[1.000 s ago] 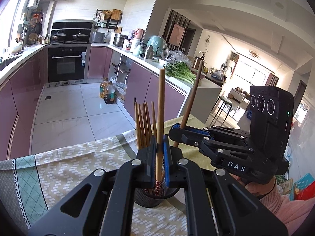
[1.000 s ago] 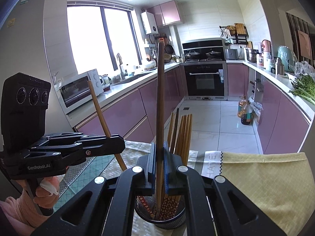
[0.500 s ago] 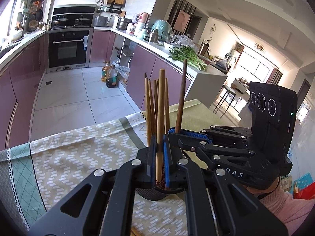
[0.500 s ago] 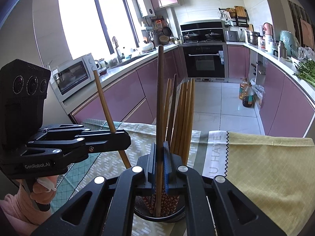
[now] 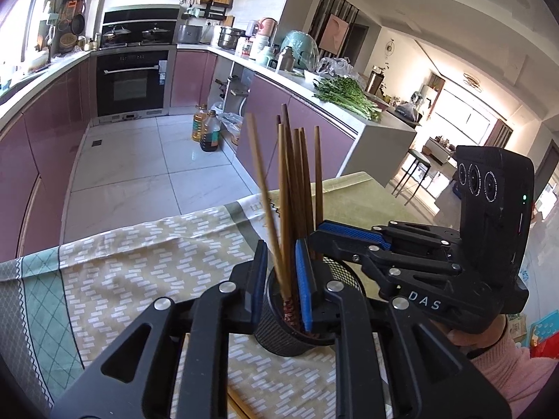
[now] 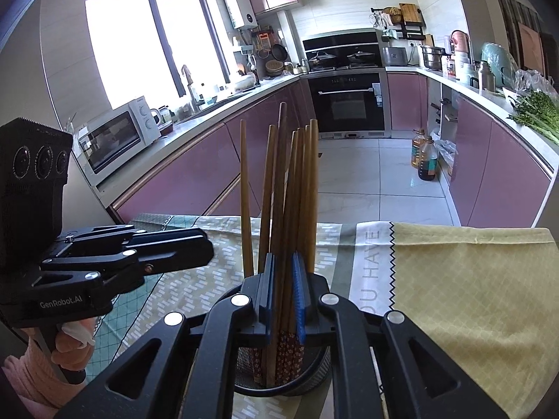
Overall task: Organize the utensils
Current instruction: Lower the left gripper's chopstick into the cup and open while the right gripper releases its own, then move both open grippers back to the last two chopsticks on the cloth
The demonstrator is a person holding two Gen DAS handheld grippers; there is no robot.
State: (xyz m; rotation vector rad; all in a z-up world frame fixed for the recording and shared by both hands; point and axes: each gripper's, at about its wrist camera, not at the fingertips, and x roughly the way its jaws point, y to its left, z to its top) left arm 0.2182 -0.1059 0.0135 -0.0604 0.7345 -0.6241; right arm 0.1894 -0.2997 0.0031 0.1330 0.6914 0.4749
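A black mesh holder stands on the tablecloth with several wooden chopsticks upright in it. My left gripper sits just over the holder's rim with its jaws parted; a chopstick leans loose between them. My right gripper is over the same holder, jaws slightly parted around the chopsticks, gripping none. Each gripper shows in the other's view: the right one and the left one.
A patterned tablecloth covers the table, with a yellow-green section to the right. More chopsticks lie on the cloth near the bottom edge. Purple kitchen cabinets and tiled floor lie beyond the table.
Both grippers lowered their chopsticks into the holder and opened. The two chopsticks now stand loose among the others.
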